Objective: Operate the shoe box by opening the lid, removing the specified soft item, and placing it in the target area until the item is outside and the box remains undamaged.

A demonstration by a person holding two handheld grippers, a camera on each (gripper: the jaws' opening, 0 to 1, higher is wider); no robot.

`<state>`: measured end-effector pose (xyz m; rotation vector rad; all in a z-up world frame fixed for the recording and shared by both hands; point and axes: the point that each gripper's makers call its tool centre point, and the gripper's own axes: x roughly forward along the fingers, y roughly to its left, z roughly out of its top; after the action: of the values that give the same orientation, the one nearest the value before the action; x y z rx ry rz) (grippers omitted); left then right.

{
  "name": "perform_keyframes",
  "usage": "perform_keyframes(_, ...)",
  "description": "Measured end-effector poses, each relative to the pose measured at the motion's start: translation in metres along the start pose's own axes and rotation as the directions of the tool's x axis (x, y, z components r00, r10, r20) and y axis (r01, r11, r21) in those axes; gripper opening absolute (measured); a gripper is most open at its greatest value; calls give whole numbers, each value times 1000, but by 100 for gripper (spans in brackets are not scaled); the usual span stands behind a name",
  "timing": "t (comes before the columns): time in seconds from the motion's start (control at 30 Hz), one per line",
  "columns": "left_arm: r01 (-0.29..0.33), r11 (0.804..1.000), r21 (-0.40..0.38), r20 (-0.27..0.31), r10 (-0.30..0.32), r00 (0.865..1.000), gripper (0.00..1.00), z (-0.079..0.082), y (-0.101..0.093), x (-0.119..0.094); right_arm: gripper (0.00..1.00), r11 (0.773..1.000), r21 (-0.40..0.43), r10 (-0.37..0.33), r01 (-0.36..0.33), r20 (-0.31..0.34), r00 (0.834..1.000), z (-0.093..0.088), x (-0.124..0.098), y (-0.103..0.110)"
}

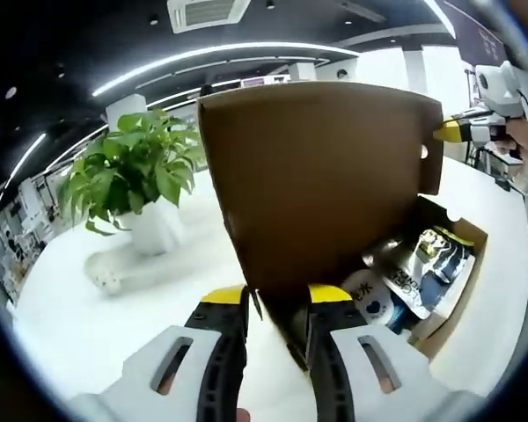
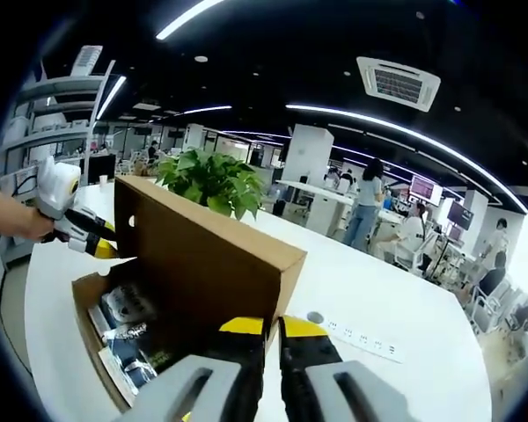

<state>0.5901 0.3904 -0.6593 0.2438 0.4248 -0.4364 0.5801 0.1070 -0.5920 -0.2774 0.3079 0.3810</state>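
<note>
The lid-opening step looks nearly done: the cardboard shoe box [image 1: 440, 290] sits on the white table [image 1: 114, 325] with its brown lid [image 1: 321, 185] swung up to stand nearly upright. In the left gripper view, the left gripper [image 1: 277, 303] at 6 o'clock has its yellow-tipped jaws closed on the lid's lower edge, while the right gripper [image 1: 453, 132] at 2 o'clock meets the lid's top corner. In the right gripper view, the right gripper [image 2: 273, 330] shows its jaws nearly together on the lid [image 2: 202, 255] edge, and the left gripper [image 2: 97, 242] sits at 9 o'clock. The soft packets [image 1: 418, 268] lie inside the box, toward 4 o'clock, not yet lifted. Next, I judge, one gripper must release and reach in while the other steadies the lid; the potted plant [image 1: 136, 180] stands well clear.
</note>
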Motion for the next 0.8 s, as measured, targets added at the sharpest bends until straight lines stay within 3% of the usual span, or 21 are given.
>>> perform_keyframes(0.23, -20, 999, -28, -42, 18, 999, 12, -14, 5, 5, 0, 999, 47, -8, 8, 0, 1000, 1, 4, -3)
perform_keyframes(0.8, -65, 993, -97, -58, 60, 997, 2, -25, 15, 14, 0, 999, 42, -9, 9, -2, 1000, 3, 12, -7)
